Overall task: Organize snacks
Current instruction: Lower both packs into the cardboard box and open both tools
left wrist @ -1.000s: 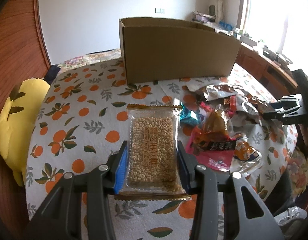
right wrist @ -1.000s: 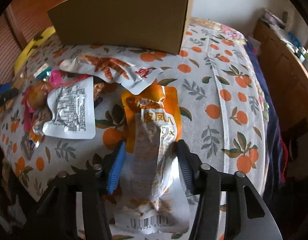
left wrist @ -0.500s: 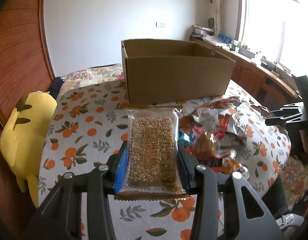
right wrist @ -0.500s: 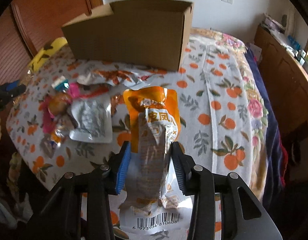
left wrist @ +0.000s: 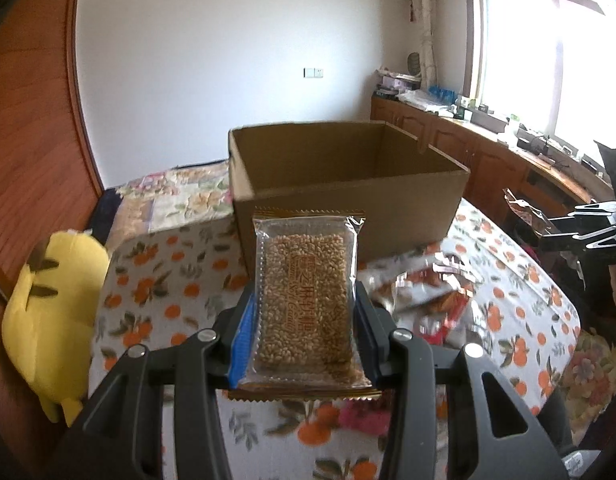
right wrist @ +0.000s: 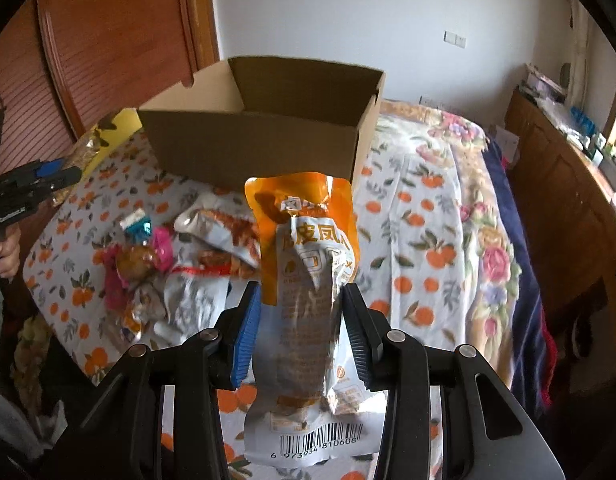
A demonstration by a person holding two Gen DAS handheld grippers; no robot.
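Two views show one bed with an orange-patterned white cloth (left wrist: 163,280) and the open brown cardboard box (left wrist: 348,184) standing on it. Only my left view gives the yellow plush toy (left wrist: 55,308) beside the bed; only my right view gives the heap of loose snack packets (right wrist: 175,272) in front of the box. My left gripper (left wrist: 303,320) is clamped on a clear packet of sesame bar (left wrist: 305,300), held above the cloth before the box; its printed words are not readable. My right gripper (right wrist: 299,320) squeezes an orange and silver foil pouch (right wrist: 308,280), also in the air; the barcode reads 6 973934 810608.
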